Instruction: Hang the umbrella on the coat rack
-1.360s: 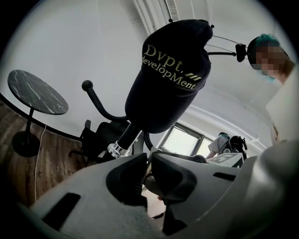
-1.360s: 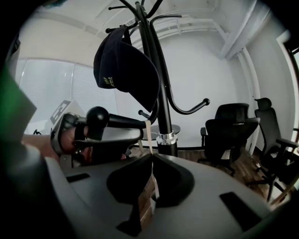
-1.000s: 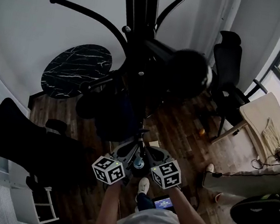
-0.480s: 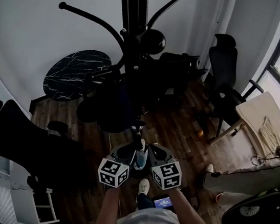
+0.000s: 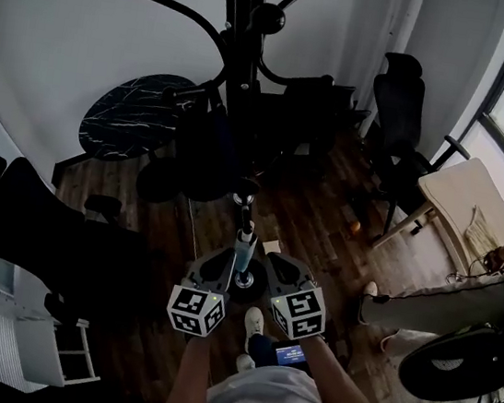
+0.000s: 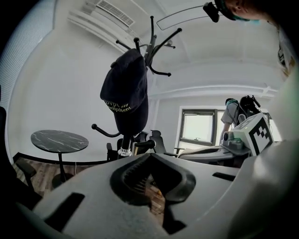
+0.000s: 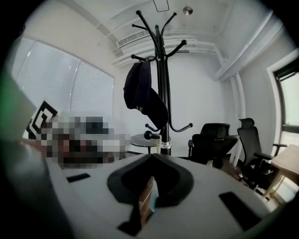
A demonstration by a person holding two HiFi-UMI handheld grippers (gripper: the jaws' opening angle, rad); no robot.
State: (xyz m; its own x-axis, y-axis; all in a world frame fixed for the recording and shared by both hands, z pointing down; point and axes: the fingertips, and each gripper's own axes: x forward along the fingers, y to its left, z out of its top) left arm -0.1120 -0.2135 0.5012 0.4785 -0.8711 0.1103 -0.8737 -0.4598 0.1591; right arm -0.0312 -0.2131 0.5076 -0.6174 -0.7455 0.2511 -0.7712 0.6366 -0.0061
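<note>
A black coat rack [image 5: 241,45] with curved, ball-tipped hooks stands ahead, and a dark cap [image 5: 206,148] hangs on it. The rack [image 6: 150,42] and cap [image 6: 126,88] rise above my left gripper [image 6: 152,186]. From the right gripper [image 7: 148,198] the rack [image 7: 161,70] is straight ahead. A pale blue folded umbrella [image 5: 244,246] with a black tip stands between my left gripper [image 5: 227,262] and right gripper [image 5: 271,266]. Both sets of jaws are closed, each with a thin brown-and-blue sliver in the slot, apparently part of the umbrella.
A round black marble table [image 5: 133,123] stands left of the rack. Black office chairs [image 5: 404,115] sit right of it, and another black chair [image 5: 42,241] is at my left. A wooden table [image 5: 462,198] and a seated person's legs [image 5: 423,308] are on the right.
The rack has drawn away from the head camera, so its upper hooks look smaller. The umbrella between the grippers now shows at greater length, pointing toward the rack.
</note>
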